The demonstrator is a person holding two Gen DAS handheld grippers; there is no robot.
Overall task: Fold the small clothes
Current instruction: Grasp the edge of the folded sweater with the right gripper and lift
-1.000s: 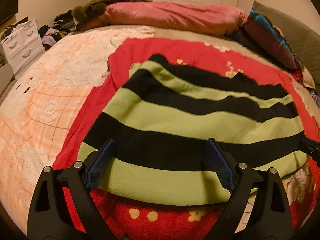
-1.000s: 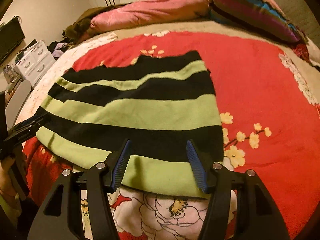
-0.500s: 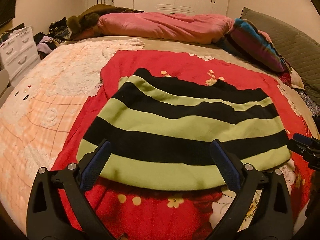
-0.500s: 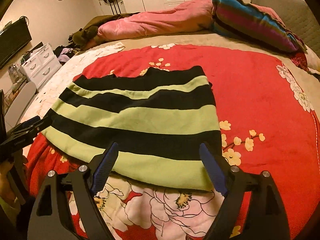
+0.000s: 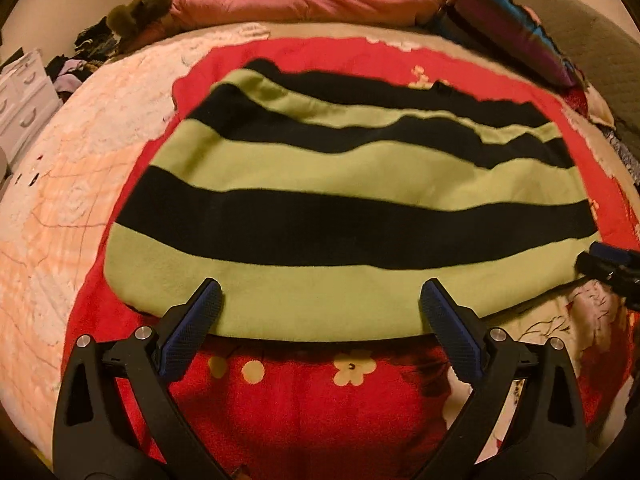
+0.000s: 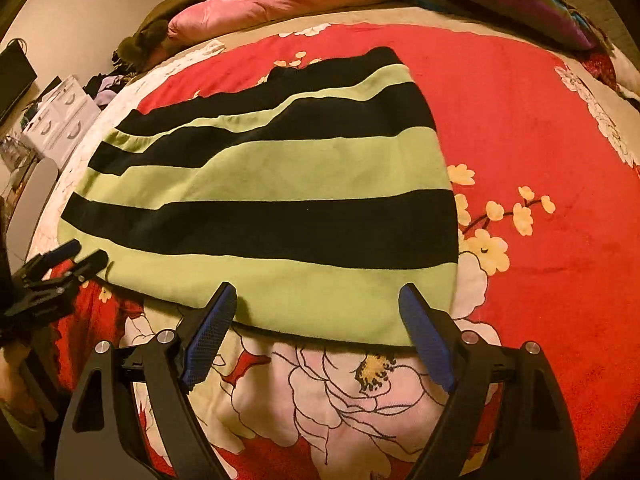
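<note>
Green-and-black striped garment lies flat; left gripper and right gripper jaws wide, seemingly gripping nothing.

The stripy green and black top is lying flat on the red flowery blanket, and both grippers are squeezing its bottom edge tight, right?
Not quite. The stripy top does lie flat on the red flowery blanket, but neither the left gripper nor the right gripper squeezes it. Both wrist views show the fingers spread wide at its bottom edge.
</note>
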